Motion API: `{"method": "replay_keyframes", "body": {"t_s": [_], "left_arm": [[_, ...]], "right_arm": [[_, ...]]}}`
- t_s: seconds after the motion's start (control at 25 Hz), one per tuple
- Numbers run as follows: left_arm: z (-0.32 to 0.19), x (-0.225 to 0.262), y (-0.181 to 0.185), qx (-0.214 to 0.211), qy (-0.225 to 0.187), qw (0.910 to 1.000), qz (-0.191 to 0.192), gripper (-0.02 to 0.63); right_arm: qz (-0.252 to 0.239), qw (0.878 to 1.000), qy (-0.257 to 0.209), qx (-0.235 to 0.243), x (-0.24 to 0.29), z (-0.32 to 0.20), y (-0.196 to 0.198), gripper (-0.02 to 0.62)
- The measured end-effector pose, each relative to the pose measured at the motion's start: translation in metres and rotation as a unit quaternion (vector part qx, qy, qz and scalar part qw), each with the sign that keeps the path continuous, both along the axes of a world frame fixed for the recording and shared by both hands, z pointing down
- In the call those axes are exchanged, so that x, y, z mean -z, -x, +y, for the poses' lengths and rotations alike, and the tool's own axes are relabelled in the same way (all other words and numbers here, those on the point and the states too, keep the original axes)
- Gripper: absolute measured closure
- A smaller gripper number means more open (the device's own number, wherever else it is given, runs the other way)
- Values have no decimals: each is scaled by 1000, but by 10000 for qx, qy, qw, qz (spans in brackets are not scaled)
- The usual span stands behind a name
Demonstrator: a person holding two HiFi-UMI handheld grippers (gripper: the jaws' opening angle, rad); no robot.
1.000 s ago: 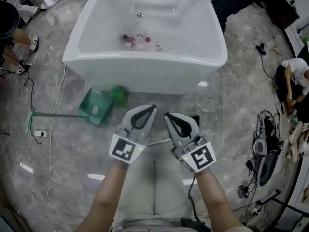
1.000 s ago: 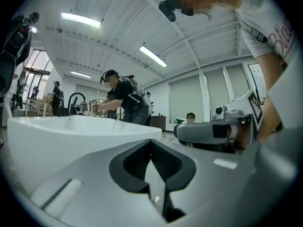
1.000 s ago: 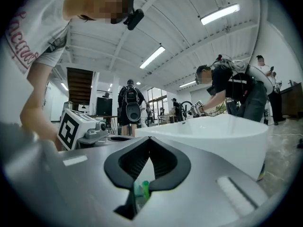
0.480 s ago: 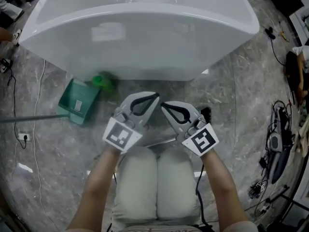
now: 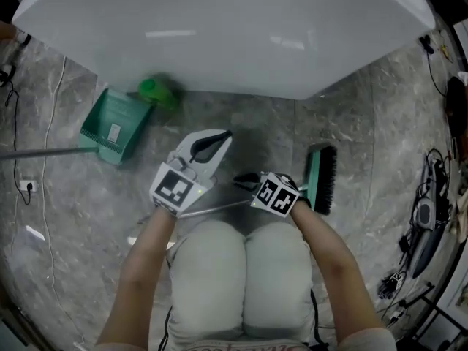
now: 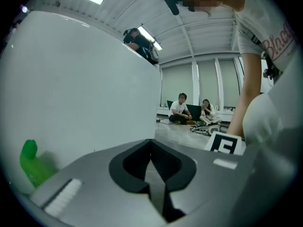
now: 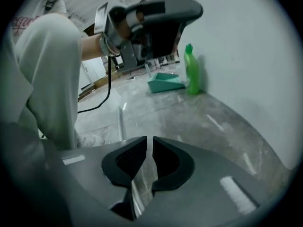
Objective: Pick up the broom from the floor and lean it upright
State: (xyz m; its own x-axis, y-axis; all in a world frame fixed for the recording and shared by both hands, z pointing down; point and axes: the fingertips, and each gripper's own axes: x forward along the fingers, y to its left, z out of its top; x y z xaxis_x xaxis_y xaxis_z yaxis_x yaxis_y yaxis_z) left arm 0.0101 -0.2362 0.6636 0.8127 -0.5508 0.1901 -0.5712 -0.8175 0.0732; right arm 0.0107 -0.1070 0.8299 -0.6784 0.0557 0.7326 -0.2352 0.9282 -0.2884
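1. The broom (image 5: 322, 180) is seen lying flat on the grey floor (image 5: 66, 196). Its head is right of centre, and its metal handle (image 5: 219, 208) runs left beneath both grippers.
2. Left gripper (image 5: 223, 136): jaws are seen pressed together, and nothing is held.
3. Right gripper (image 5: 243, 179): jaws have just been opening to a narrow slit. Nothing is clamped, and it is held near the handle.
4. Writing: "Blac…" in red script is read on the person's shirt (image 6: 277, 37). The white label on the green dustpan (image 5: 110, 126) is not legible.
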Motion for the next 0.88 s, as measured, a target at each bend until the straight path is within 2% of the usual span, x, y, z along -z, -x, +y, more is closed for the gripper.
{"method": "replay_keyframes", "body": {"t_s": [0.12,0.28,0.4,0.48,0.52,0.6,0.68,0.88], "left_arm": [[9,-8,5,88,101,9999,9,606],[19,-13,13,261,212,9994,114,606],[26,-21,18,332,258,9990,138,606],[31,-27,20,363,292,9988,129,606],[34,-29,20,382,304,9987,121,606],[39,-32,23,406,318,9986,100,606],[44,-34,24,399,328,9986,76,606],[47,-31,26,376,252,9990,56,606]], "right_arm": [[404,9970,249,613,-25,36,3,530],[915,9840,49,1525,-49,72,3,488],[1216,9751,-210,1844,-67,83,4,461],[1207,9744,-307,1874,-71,83,6,465],[1170,9749,-312,1869,-71,83,8,444],[1124,9724,-278,2028,-69,87,9,482],[1120,9659,-306,2312,-69,98,9,577],[1159,9648,-450,2316,-68,96,9,561]]}}
